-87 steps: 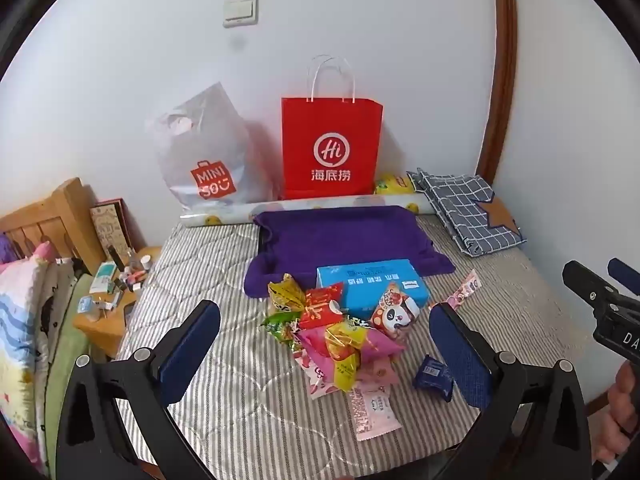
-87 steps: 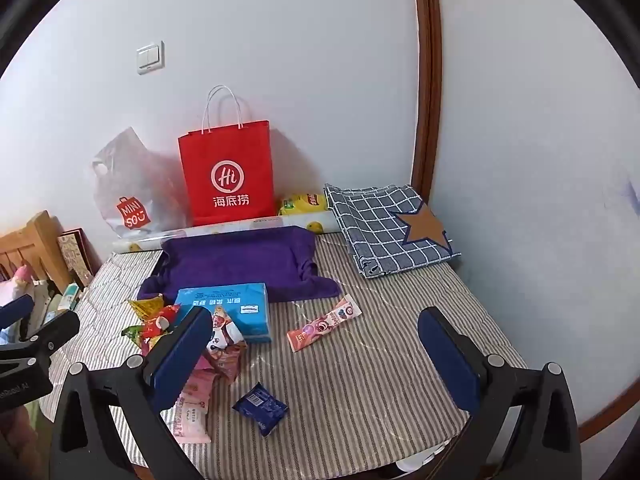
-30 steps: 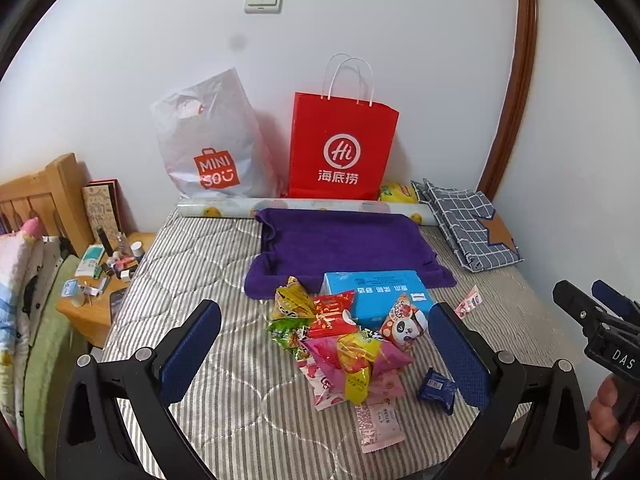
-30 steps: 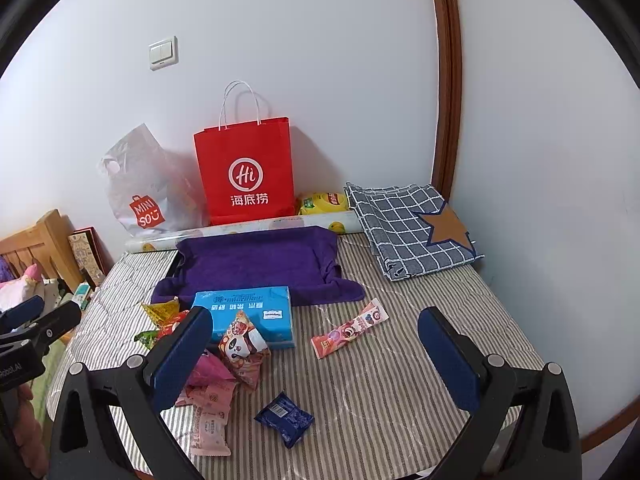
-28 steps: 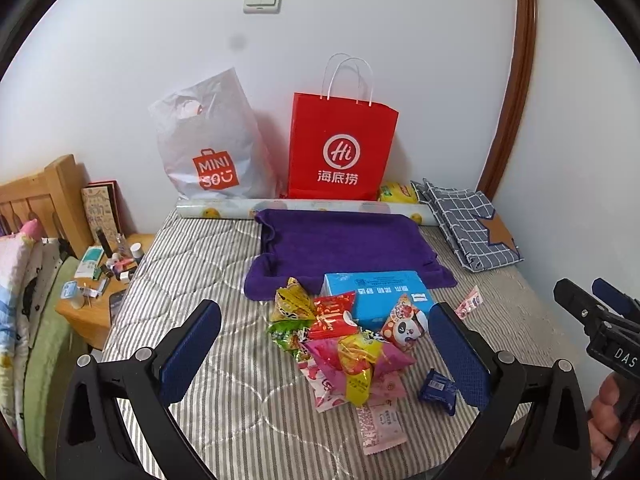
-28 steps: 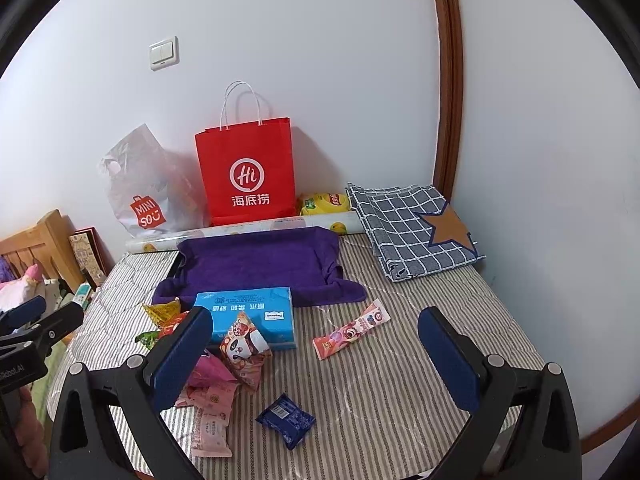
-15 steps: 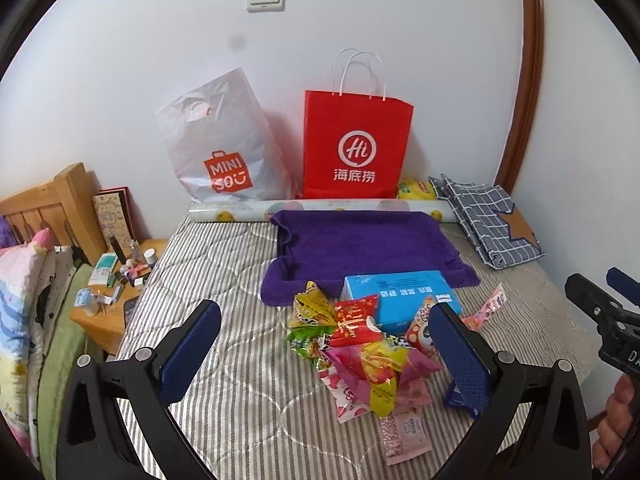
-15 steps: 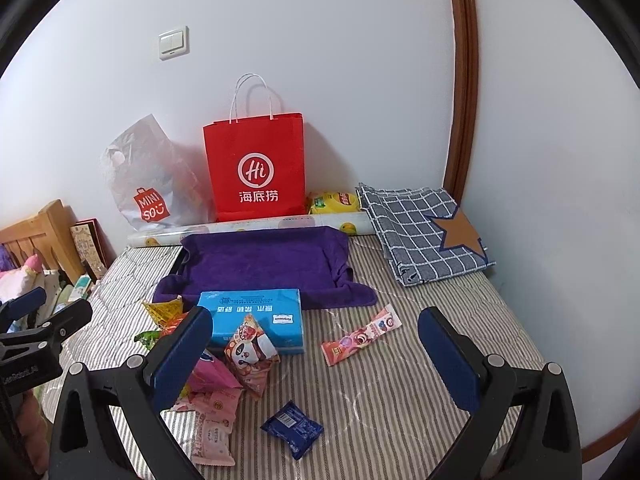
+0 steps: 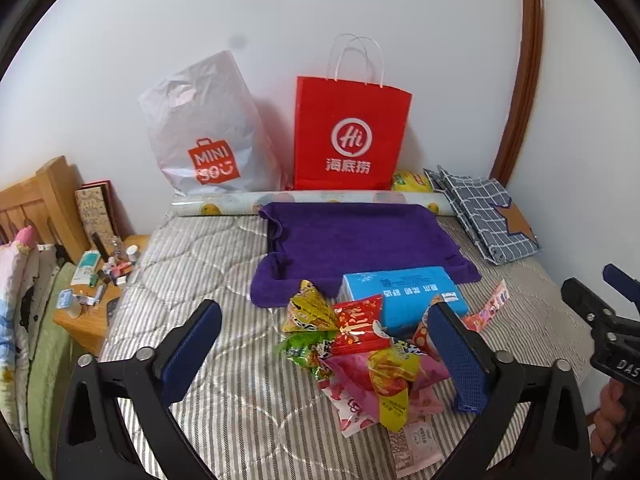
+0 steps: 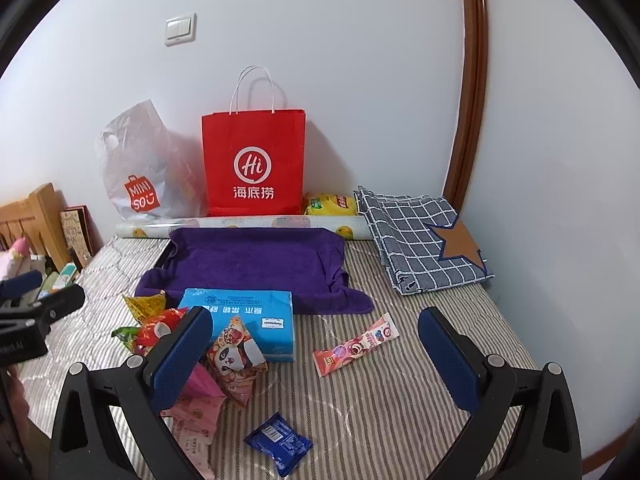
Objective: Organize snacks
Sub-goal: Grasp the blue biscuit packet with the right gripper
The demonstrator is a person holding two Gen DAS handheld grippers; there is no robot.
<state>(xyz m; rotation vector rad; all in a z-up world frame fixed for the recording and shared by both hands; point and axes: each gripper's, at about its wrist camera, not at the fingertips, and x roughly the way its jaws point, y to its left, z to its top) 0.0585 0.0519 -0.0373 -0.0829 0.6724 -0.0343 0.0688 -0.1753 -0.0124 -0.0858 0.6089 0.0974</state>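
Note:
A pile of bright snack packets (image 9: 360,344) lies on the striped bed (image 9: 224,288), in front of a blue tissue box (image 9: 404,292) and a purple towel (image 9: 360,240). My left gripper (image 9: 324,356) hovers over the pile, its jaws closing, with nothing pressed between the pads. My right gripper (image 10: 316,360) stands open above the bed. Its left finger (image 10: 180,356) hangs over a panda packet (image 10: 236,360). A pink strip snack (image 10: 356,346) and a small blue packet (image 10: 280,446) lie apart from the pile.
A red paper bag (image 9: 348,136) and a grey Miniso bag (image 9: 208,132) stand against the back wall behind a wrapped roll (image 9: 224,208). A checked cloth with a star (image 10: 424,244) and a yellow packet (image 10: 328,204) lie at the back right. A cluttered bedside table (image 9: 96,292) stands on the left.
Both grippers have come forward and down toward the snacks, so the pile and the box look larger. Nothing on the bed has moved.

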